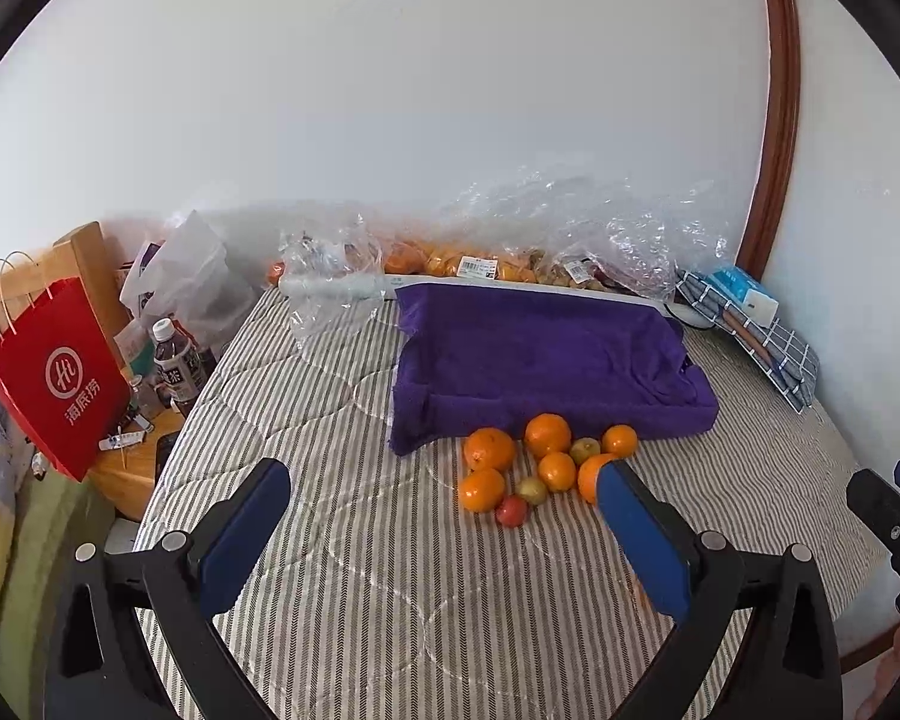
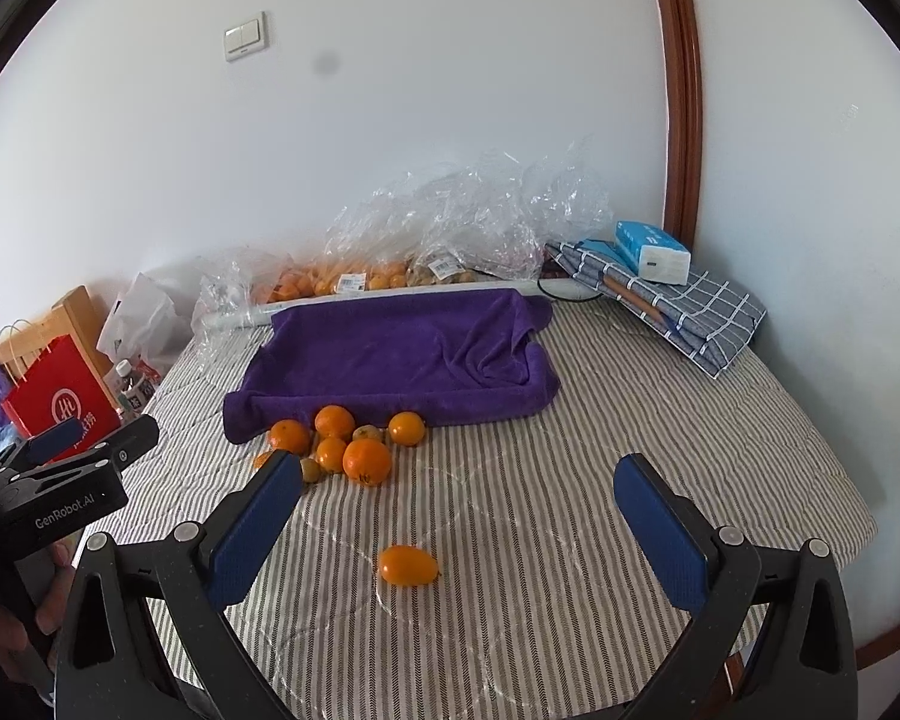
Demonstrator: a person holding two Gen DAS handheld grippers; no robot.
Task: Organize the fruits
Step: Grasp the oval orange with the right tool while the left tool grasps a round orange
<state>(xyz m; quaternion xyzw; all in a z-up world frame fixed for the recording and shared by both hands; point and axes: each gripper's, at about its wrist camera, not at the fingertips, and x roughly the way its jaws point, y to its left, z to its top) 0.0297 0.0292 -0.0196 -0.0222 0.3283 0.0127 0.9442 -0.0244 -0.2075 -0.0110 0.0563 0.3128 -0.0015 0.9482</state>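
Orange fruits [image 1: 547, 434], some perhaps greenish.

Readable text: one brand on a gripper, one logo on a bag.

The body of the left gripper [image 2: 60, 501], seen at the left edge of the right wrist view, carries "GenRobot.AI" in pale letters. The red paper bag [image 1: 51, 375] beside the bed bears a white round emblem with three white Chinese characters under it, reading 海底捞. A dark drink bottle [image 1: 174, 363] next to that bag has a label with large characters too small to make out surely. White barcode stickers [image 1: 477, 267] sit on the clear fruit bags along the wall; their print cannot be read.
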